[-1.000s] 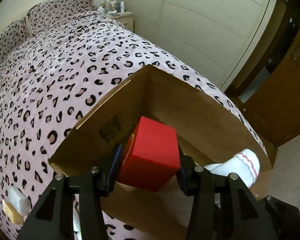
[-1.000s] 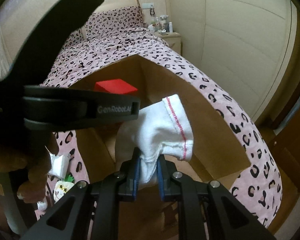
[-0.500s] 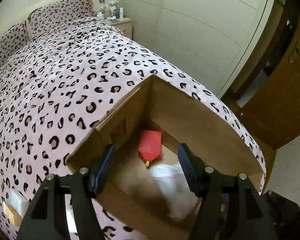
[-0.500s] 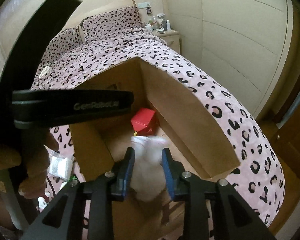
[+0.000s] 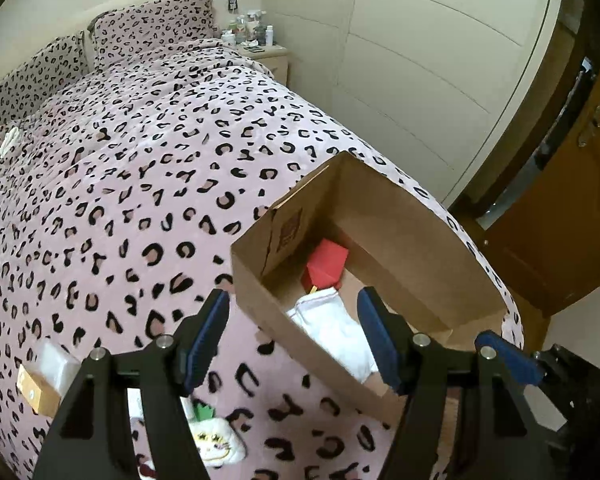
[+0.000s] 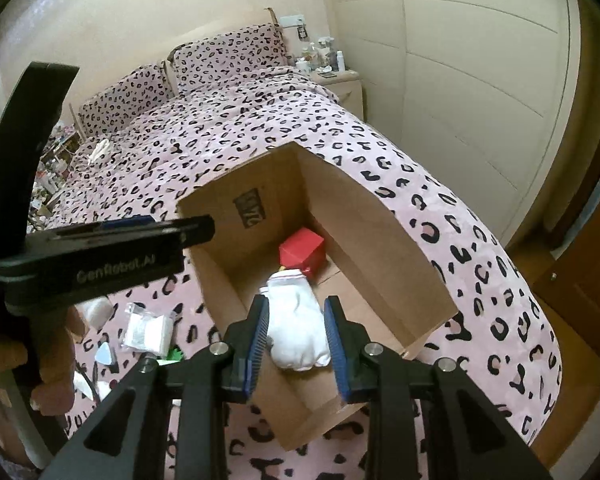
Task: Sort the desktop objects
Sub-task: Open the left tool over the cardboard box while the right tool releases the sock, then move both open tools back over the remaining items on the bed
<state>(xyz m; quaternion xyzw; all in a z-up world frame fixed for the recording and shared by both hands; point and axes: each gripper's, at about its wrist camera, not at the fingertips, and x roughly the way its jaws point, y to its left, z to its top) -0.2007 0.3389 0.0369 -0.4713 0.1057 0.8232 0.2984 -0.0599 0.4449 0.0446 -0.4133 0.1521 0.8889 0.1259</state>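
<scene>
One cardboard box (image 6: 380, 240) sits on one bed (image 5: 120, 160), holding one red box (image 6: 302, 254) and one white cloth (image 6: 296, 320). Two leopard-print pillows (image 5: 152, 24) lie at the head. One nightstand (image 5: 272, 60) carries several bottles, too small to count.

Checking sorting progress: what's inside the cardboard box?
Inside the cardboard box: a red box and a white sock. The floor beneath them is hidden.

Both grippers are black with blue pads inside the fingers (image 6: 256, 340); shiny round screws sit on top; the left gripper (image 6: 100, 252) says "GenRobot.AI" in pale letters.
</scene>
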